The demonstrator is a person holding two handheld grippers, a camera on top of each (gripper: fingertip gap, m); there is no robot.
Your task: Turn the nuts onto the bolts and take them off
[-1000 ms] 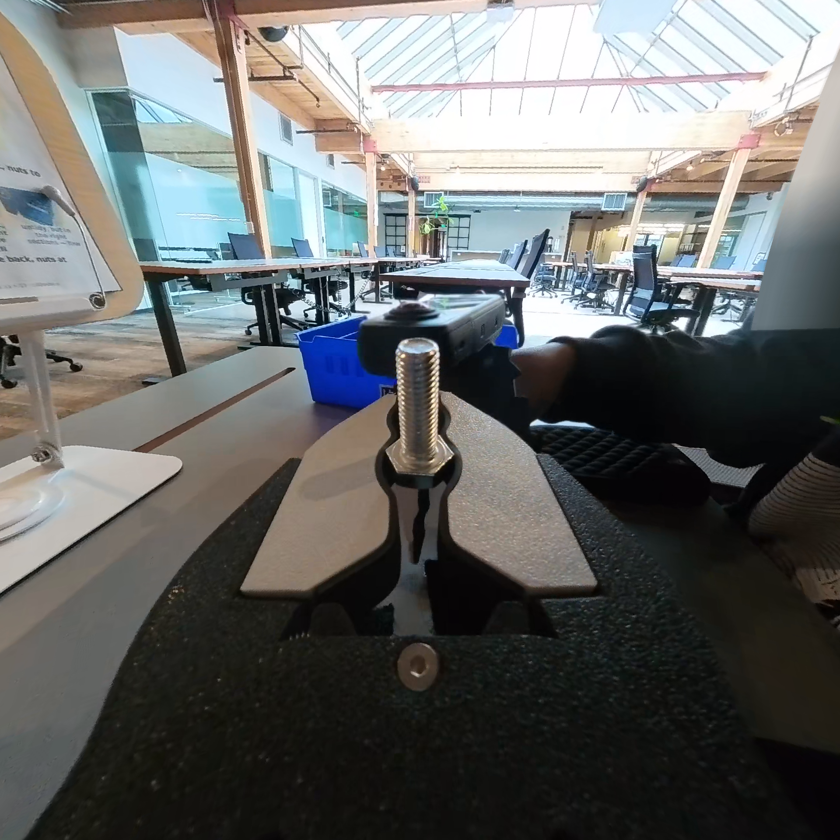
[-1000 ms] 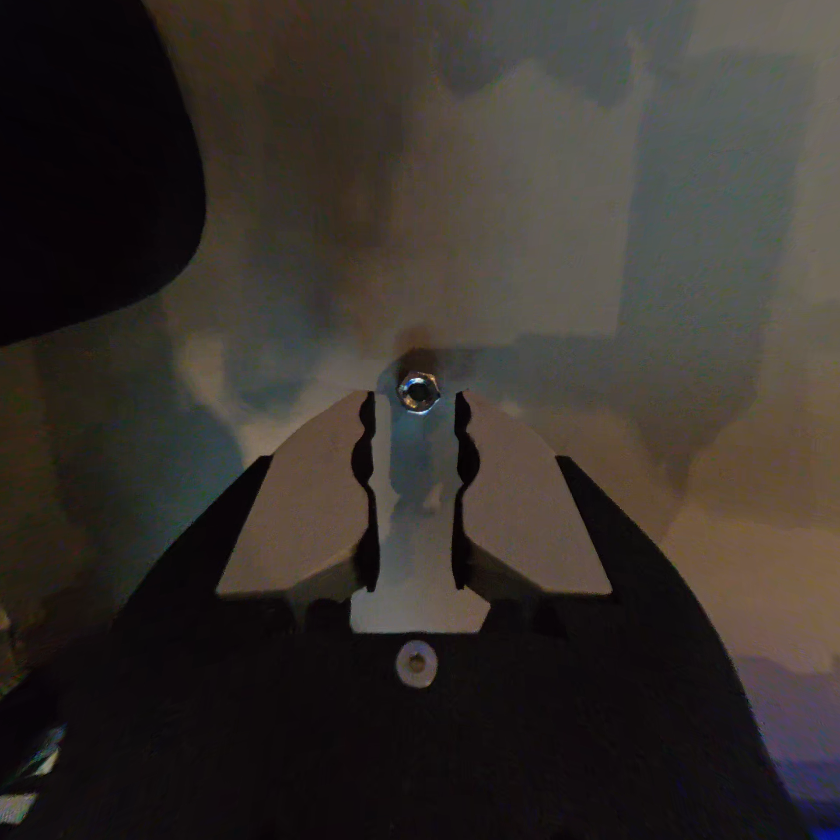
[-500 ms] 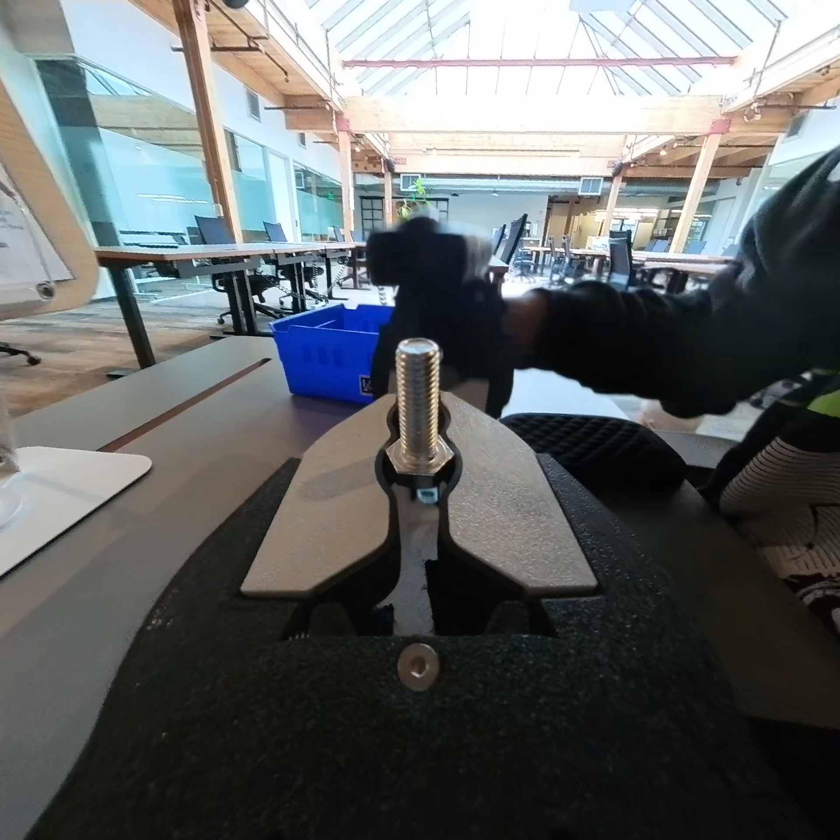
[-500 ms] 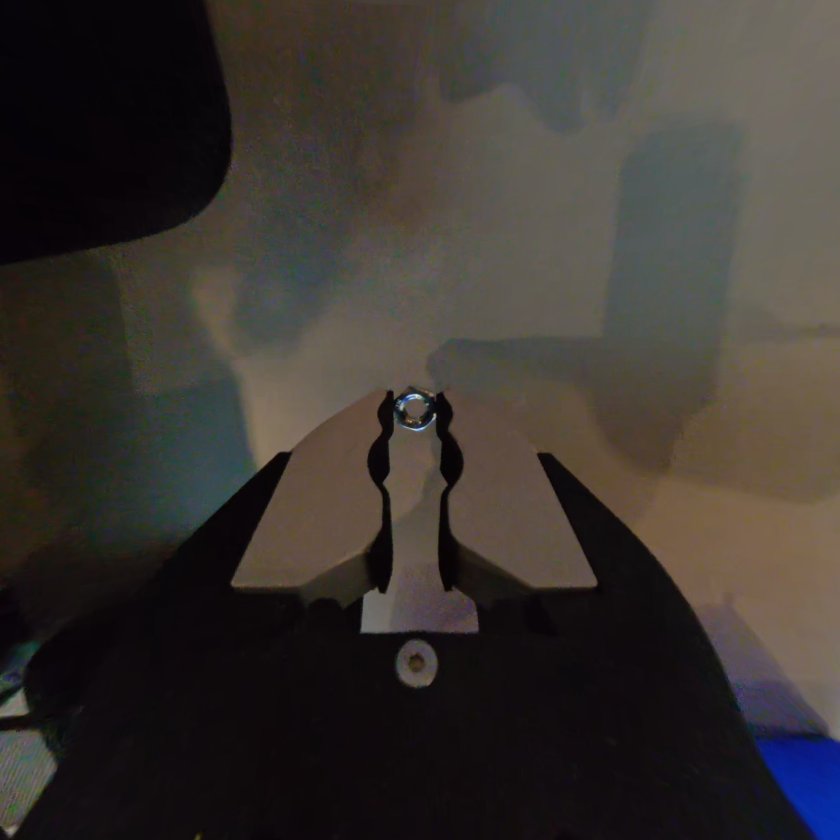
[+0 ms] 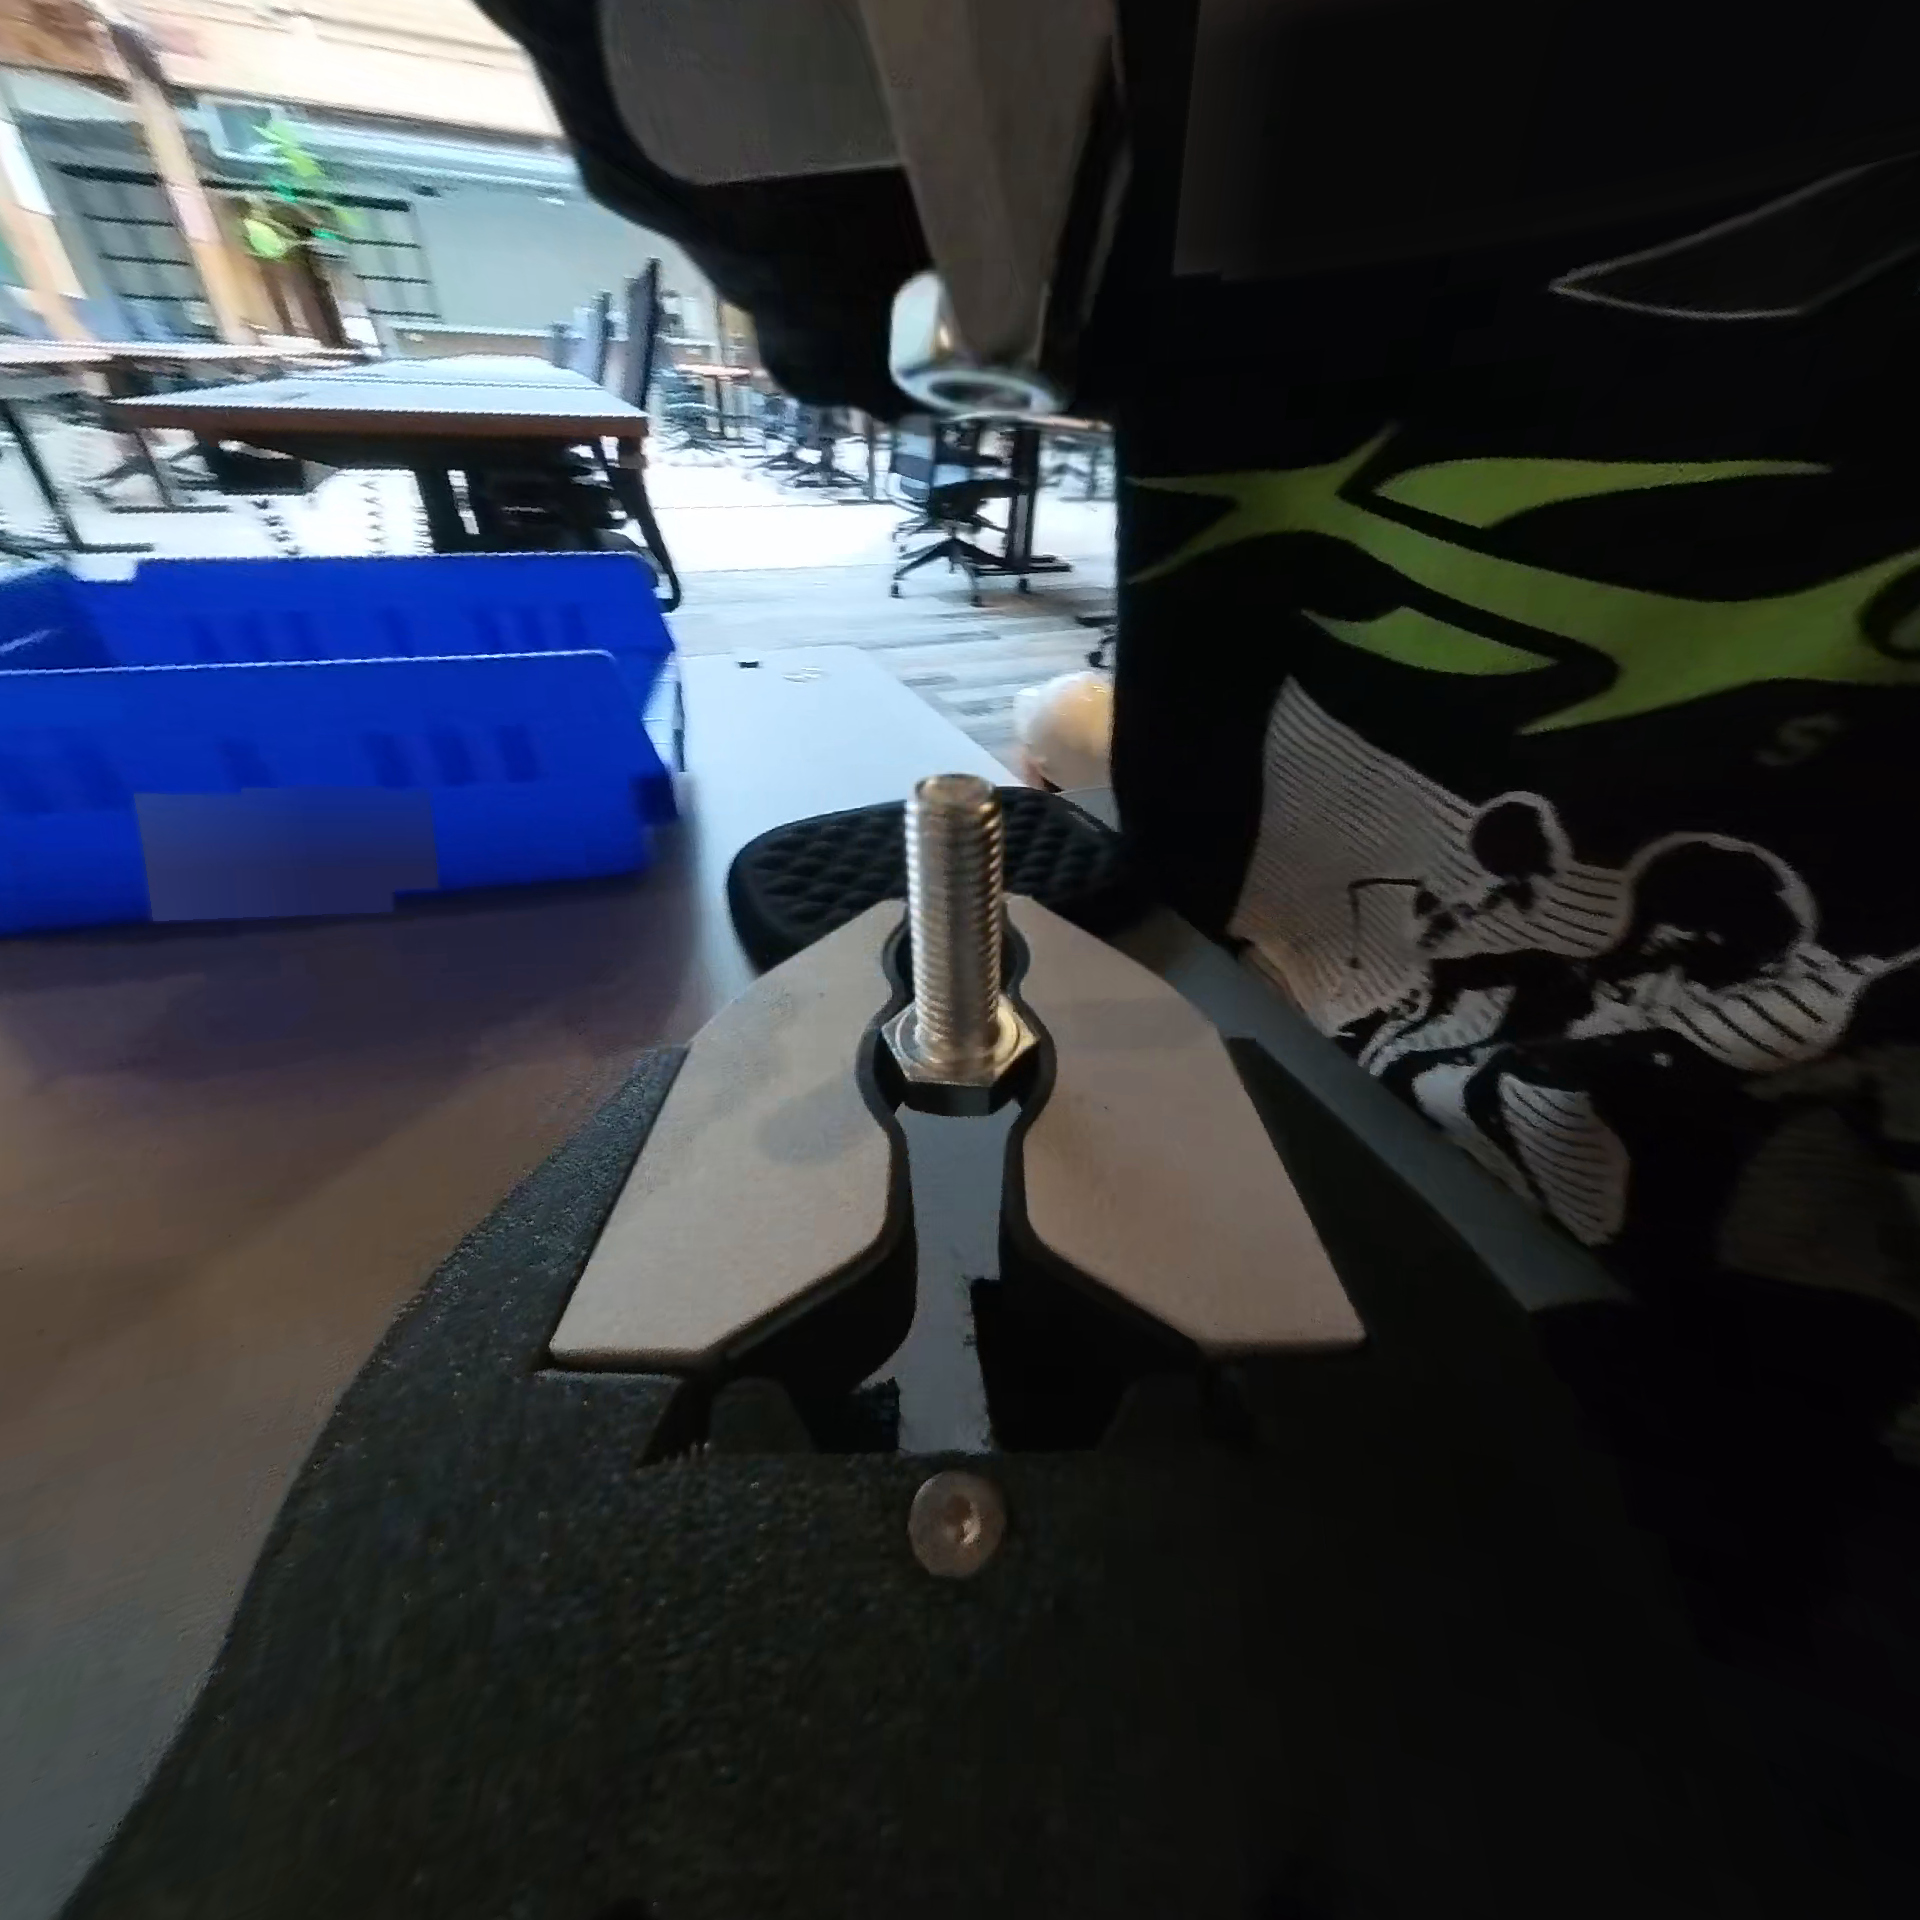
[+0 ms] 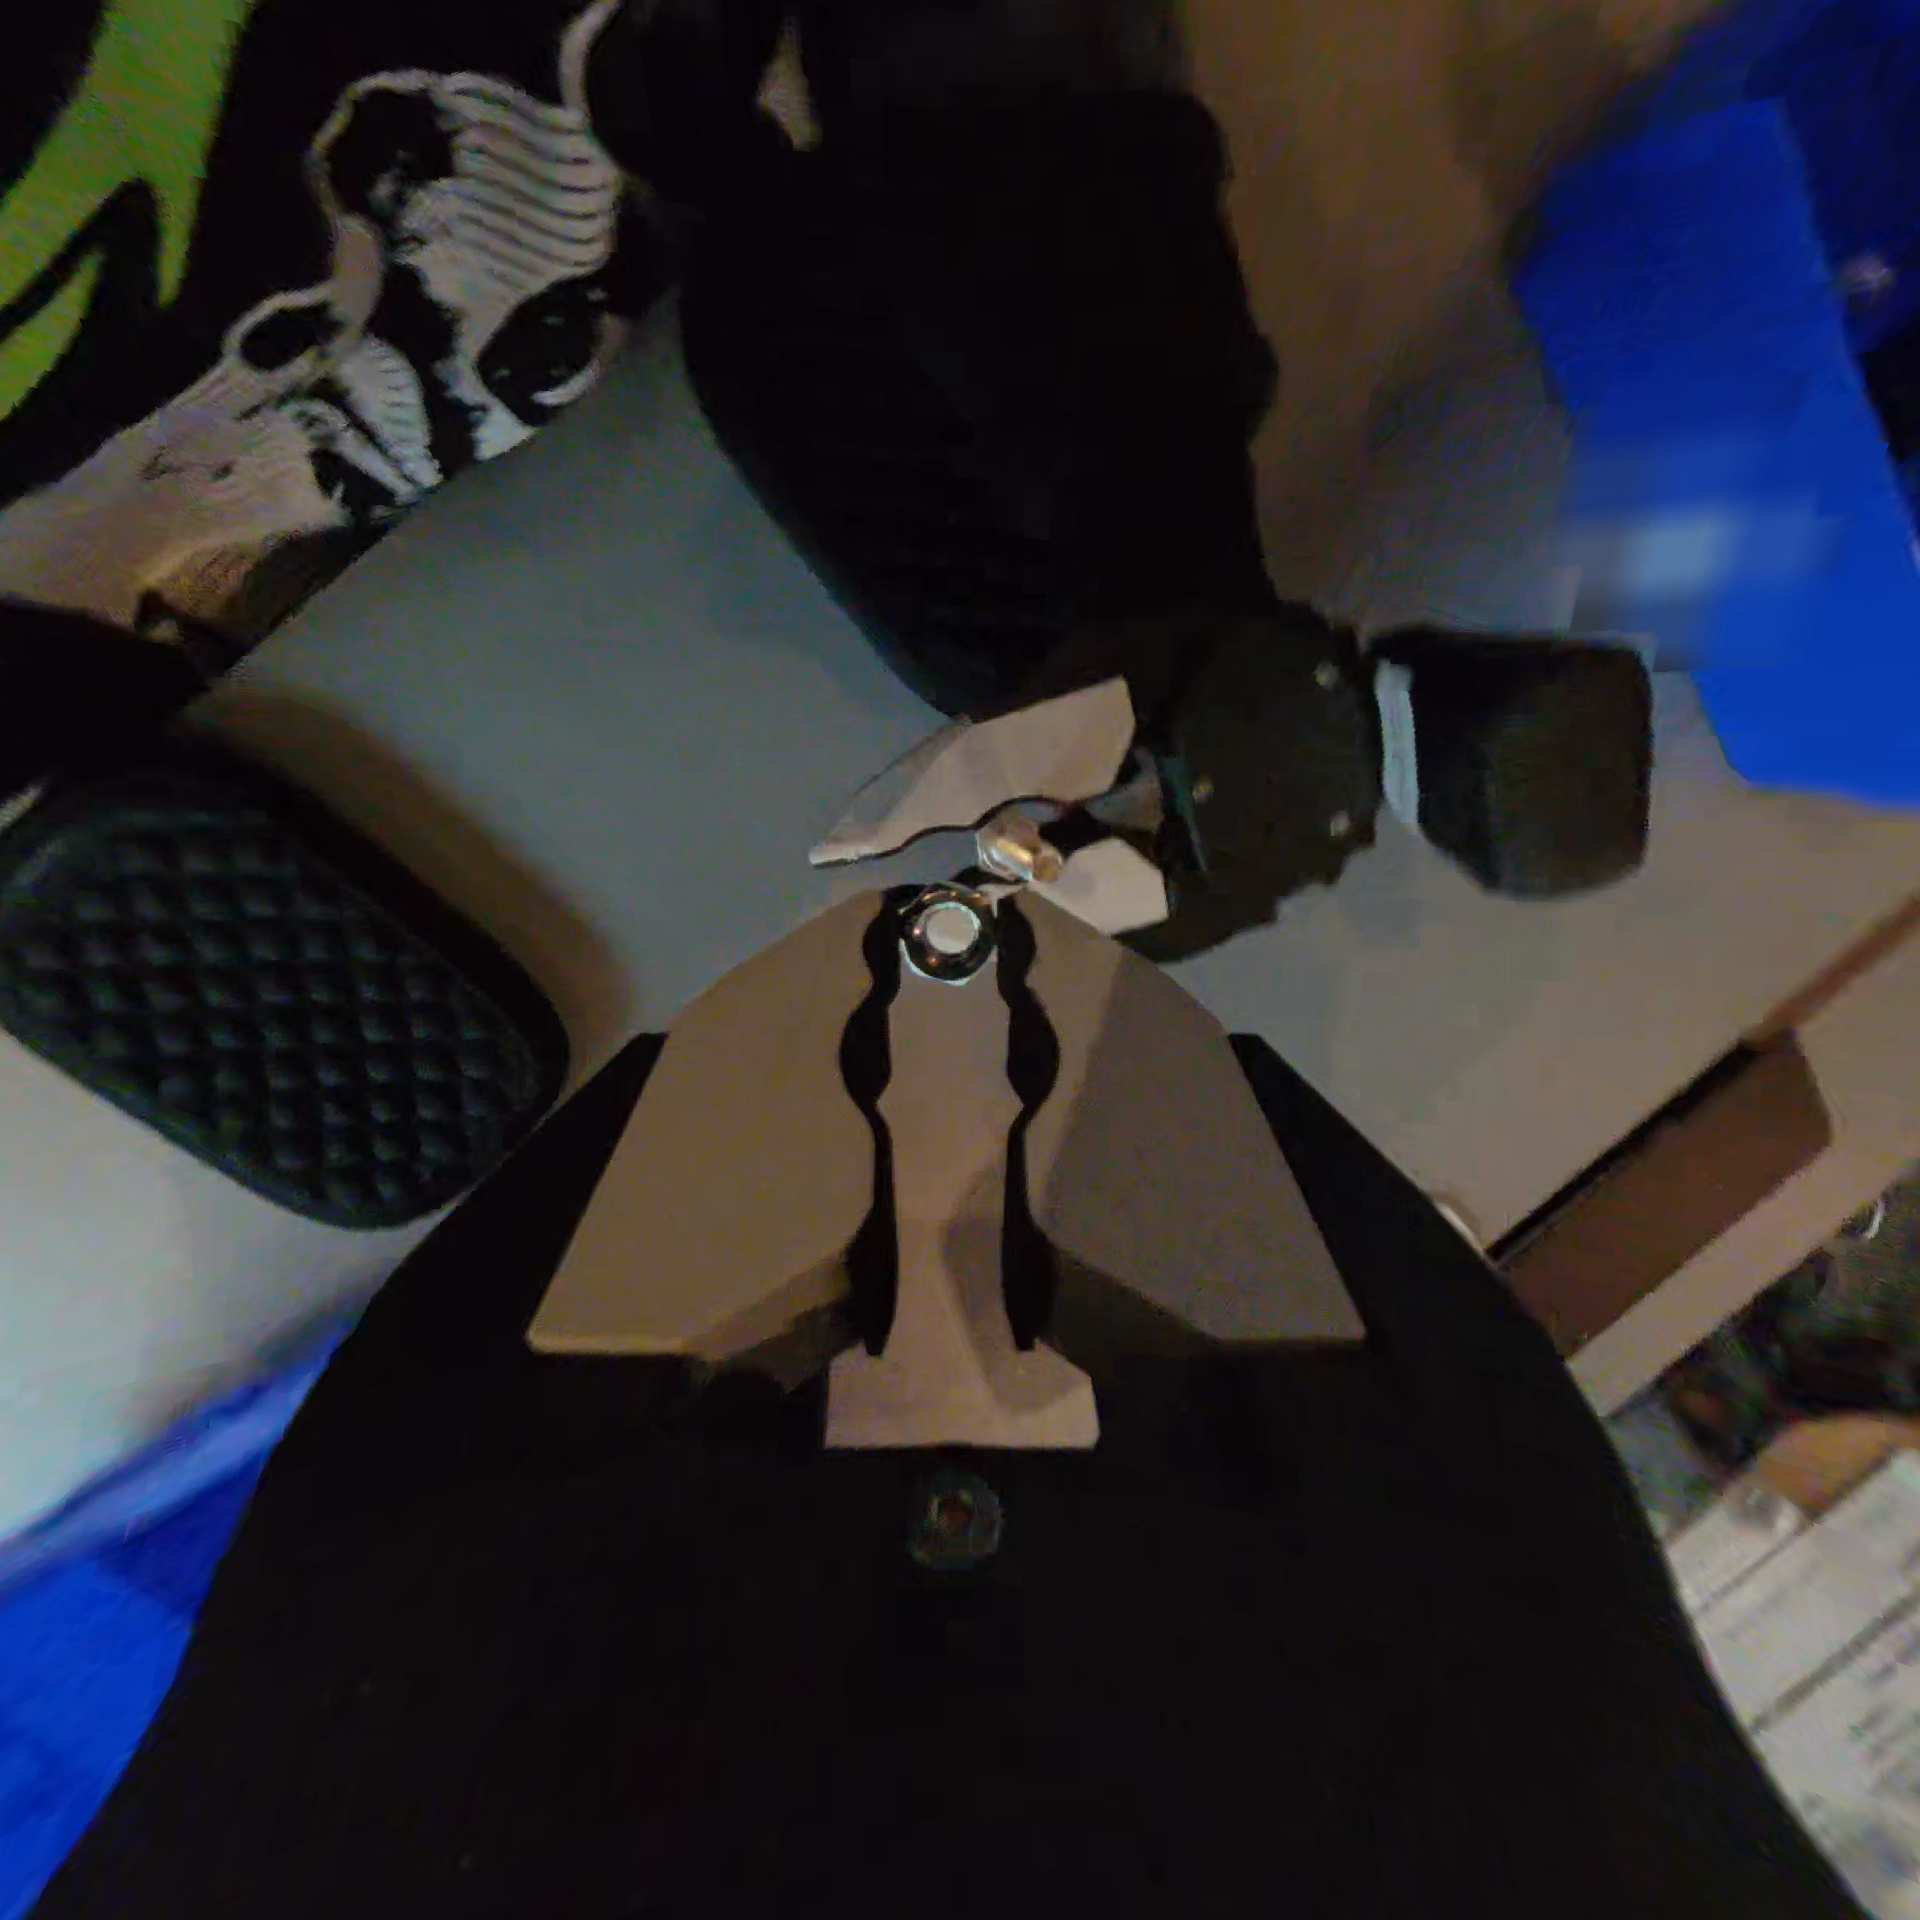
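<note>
My left tongs [image 5: 954, 997] are pinching the bolt [image 5: 954, 914] by its hex head, threaded shaft pointing straight up, bare, no nut on it. That bolt is my landmark. Directly above it, w/ a clear gap, the right tongs [image 5: 971, 343] come down from the top of the left wrist view, clamped on the nut [image 5: 971, 379], hole facing down toward the bolt tip. Nut & bolt aren't touching.

In the right wrist view I'm looking down along the right tongs [image 6: 943, 935]: the nut [image 6: 943, 938] sits nipped at the very tips, hole open toward the camera. Just past it are the left tongs [image 6: 1003, 821] with the bolt [image 6: 1016, 854] seen near end-on, a bit up & right of the nut's hole, so not quite lined up.

Left of the bolt, farther back on the tabletop [image 5: 312, 1091], sits a blue bin [image 5: 332, 727]. Just behind the bolt lies a black textured pad [image 5: 831, 873]. Right of the bolt is the person's dark printed shirt [image 5: 1558, 831], close to the tabletop edge.
</note>
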